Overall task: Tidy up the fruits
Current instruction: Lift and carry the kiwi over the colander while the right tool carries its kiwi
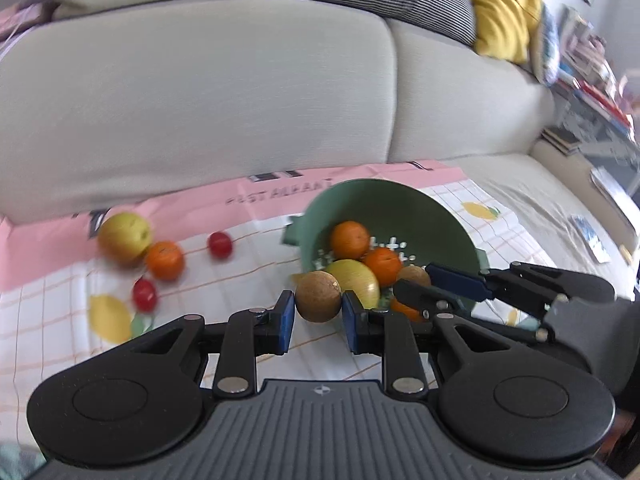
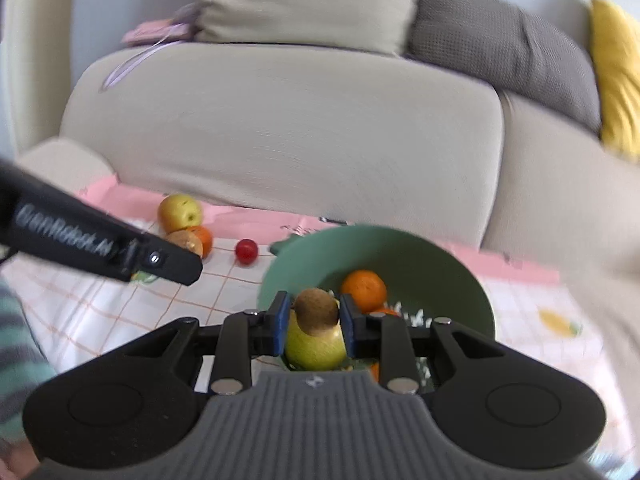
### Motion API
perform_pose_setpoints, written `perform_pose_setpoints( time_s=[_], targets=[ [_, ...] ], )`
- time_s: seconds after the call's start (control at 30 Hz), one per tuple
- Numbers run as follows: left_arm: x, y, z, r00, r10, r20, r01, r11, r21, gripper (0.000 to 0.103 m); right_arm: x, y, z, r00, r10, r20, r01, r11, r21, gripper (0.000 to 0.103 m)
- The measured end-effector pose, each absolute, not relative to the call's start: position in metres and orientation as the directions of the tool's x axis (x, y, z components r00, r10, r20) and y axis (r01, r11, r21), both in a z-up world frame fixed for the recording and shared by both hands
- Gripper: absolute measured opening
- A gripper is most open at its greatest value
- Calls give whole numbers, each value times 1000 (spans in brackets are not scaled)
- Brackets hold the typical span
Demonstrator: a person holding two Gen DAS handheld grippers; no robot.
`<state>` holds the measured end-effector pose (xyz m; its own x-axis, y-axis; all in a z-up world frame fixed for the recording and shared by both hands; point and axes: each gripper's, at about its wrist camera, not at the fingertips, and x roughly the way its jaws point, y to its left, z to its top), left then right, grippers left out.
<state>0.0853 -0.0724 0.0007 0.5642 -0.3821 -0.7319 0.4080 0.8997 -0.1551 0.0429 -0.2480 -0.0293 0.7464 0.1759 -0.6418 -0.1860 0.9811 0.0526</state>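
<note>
Between the blue pads of the left hand-held gripper point(image 1: 317, 309) sat a brown kiwi point(image 1: 318, 294), clamped at its widest part and lifted clear of the patterned cloth point(image 1: 248, 280). The right hand-held gripper point(image 2: 314, 322) was closed the same way on a second kiwi point(image 2: 316, 311), held above the green bowl point(image 1: 384, 200).

That bowl, perforated at its base, stood near the middle of the cloth with two oranges point(image 1: 350, 240) and a yellow fruit point(image 1: 356, 280) inside. Toward the cloth's far left edge lay a yellow apple point(image 1: 125, 238) touching a loose orange point(image 1: 165, 260), with two small red fruits point(image 1: 220, 245) near them. Behind the cloth rose the beige sofa point(image 1: 200, 100).

Both kiwis looked light and firm but easily bruised, with fuzzy skin that should not slip. A gentle hold across the middle seemed right, not on the narrow ends.

Along the cloth's pink back edge ran blurred lettering that probably read "RESTAURANT". The left tool's arm in the right wrist view appeared to read "GenRobot.ai".
</note>
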Motion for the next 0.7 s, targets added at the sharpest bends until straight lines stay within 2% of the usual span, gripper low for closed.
perform_pose_setpoints(
  time_s=[0.17, 0.37, 0.5, 0.7],
  targets=[
    [91, -101, -3, 537, -400, -743, 474, 871, -127, 28, 55, -285, -33, 711, 201, -674, -77, 975, 210, 23],
    [103, -133, -14, 475, -415, -776, 552, 827, -105, 28, 66, -316, -39, 650, 257, -716, -37, 951, 308, 23],
    [111, -154, -26, 416, -406, -814, 600, 795, -89, 28, 79, -327, -43, 575, 296, -763, -68, 946, 316, 23],
    [119, -165, -45, 346, -384, -856, 623, 777, -97, 28, 88, -336, -57, 525, 264, -809, -44, 958, 284, 24]
  ],
)
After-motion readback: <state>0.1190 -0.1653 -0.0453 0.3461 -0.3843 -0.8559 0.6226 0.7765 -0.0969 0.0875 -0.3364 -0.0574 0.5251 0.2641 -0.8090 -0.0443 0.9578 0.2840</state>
